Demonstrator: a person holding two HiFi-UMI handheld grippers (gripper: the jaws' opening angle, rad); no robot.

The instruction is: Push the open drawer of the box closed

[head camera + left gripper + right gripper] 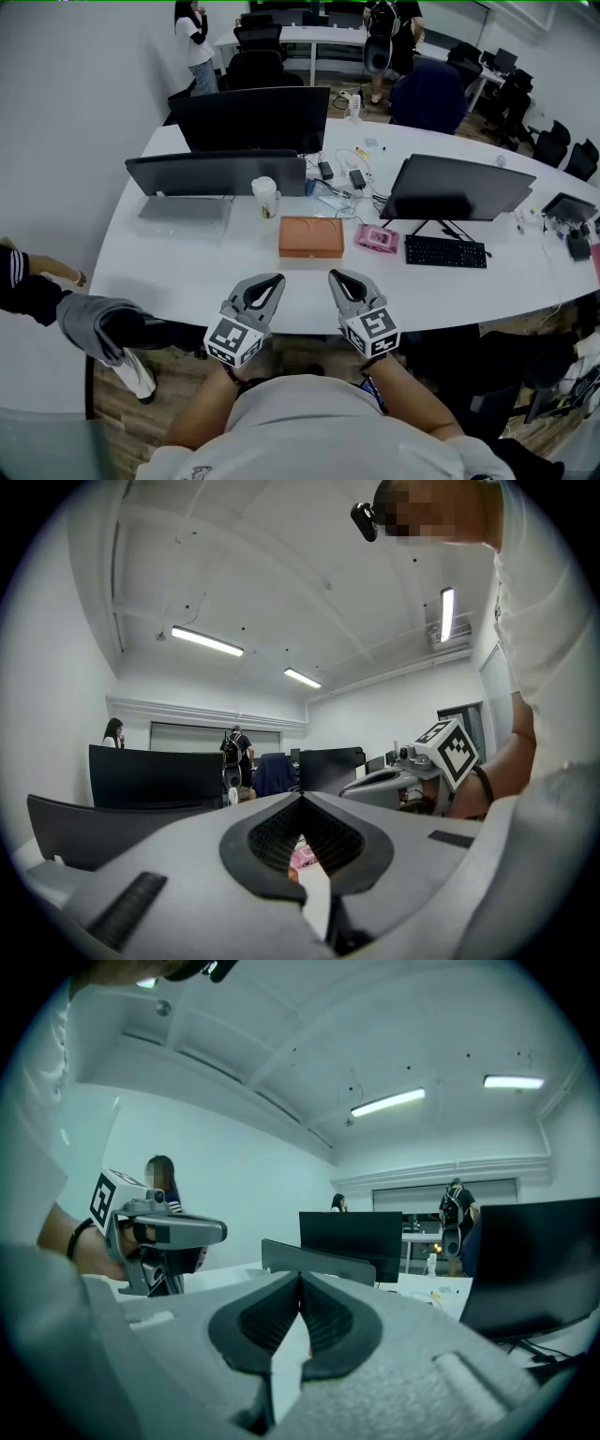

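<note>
- Grippers: left gripper [270, 281] and right gripper [340, 277] hung side by side over the table's [187, 274] near edge. Both had jaws pressed together, empty, probably a blunt front for pushing.
- Box [311, 236] sat mid-table, straight ahead, well apart from both. I couldn't tell whether the drawer was open.
- Cup [265, 197] and monitor [456, 187] stood behind, clear of the path.

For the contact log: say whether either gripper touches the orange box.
No, the left gripper and right gripper hover at the table edge, short of the box.
</note>
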